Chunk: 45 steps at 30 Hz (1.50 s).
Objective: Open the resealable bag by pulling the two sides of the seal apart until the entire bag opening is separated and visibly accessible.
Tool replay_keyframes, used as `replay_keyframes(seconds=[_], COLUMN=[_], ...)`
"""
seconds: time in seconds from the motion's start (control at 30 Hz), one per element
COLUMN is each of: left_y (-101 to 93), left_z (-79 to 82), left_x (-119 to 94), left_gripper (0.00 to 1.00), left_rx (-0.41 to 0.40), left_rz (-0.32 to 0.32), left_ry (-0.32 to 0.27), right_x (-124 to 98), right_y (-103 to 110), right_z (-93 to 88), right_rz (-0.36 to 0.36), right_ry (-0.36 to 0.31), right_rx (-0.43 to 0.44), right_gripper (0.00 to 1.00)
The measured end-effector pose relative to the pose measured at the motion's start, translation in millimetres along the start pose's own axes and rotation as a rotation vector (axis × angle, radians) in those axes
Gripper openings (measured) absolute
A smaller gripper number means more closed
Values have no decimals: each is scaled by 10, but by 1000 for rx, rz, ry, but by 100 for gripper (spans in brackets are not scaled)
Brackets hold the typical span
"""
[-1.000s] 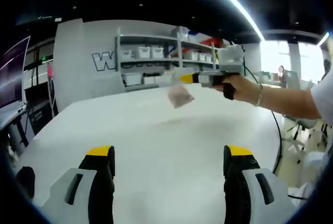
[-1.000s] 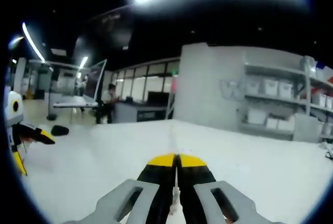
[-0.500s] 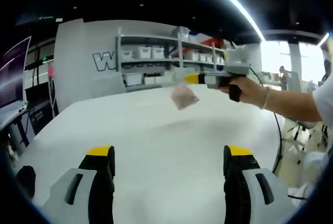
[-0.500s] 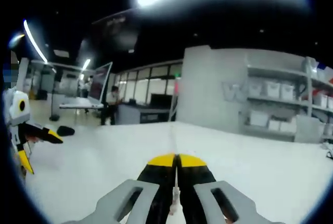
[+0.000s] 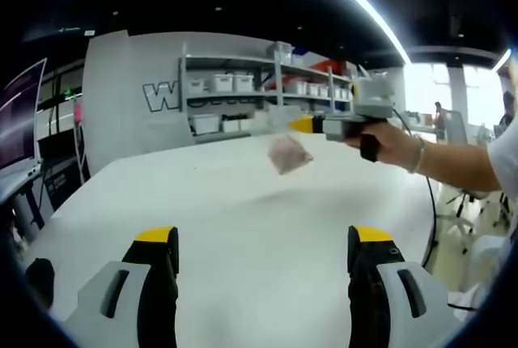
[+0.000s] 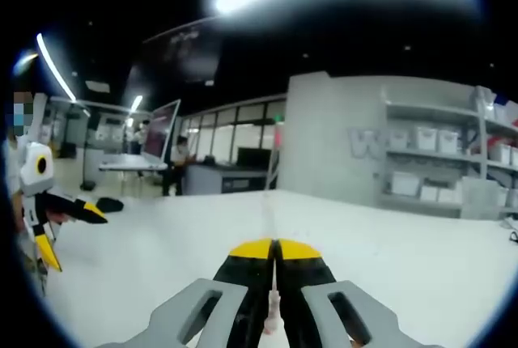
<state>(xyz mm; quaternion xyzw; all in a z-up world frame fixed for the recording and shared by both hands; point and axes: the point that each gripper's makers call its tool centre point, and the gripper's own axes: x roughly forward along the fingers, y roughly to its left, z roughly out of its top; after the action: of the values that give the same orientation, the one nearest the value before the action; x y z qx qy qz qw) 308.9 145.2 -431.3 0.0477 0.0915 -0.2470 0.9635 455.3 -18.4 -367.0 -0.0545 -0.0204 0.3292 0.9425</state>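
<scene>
above the far middle of the white table (image 5: 243, 227), the resealable bag (image 5: 286, 152) hangs by its top edge from the right gripper (image 5: 301, 125), whose jaws are pinched tight on it. nearer, the left gripper (image 5: 263, 239) stands wide apart with nothing between its jaws. beyond are grey shelves (image 5: 243, 93) with white bins and a wall panel lettered "w" (image 5: 159, 95).

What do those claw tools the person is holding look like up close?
Each claw has two black fingers capped with yellow tips, set in pale grey housings with dark slots. The left claw shows this nearest; the right claw has a grey pistol-style body with a black grip and a dark cable trailing behind. The person's hand wears a thin wrist bracelet and a white short sleeve.
</scene>
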Motion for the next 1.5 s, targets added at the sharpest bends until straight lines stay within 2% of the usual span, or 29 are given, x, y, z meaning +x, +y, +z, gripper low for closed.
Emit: replay_keyframes(seconds=[1.13, 1.5], left_y=[-104, -135], left_z=[37, 51], left_x=[26, 20], left_gripper=[84, 84], left_rx=[13, 16], left_rz=[-14, -19], left_ry=[-4, -6], right_x=[-315, -441], right_y=[110, 194], right_z=[-99, -28], right_rz=[5, 17], right_ry=[-17, -35], right_rx=[35, 32], right_gripper=[0, 0])
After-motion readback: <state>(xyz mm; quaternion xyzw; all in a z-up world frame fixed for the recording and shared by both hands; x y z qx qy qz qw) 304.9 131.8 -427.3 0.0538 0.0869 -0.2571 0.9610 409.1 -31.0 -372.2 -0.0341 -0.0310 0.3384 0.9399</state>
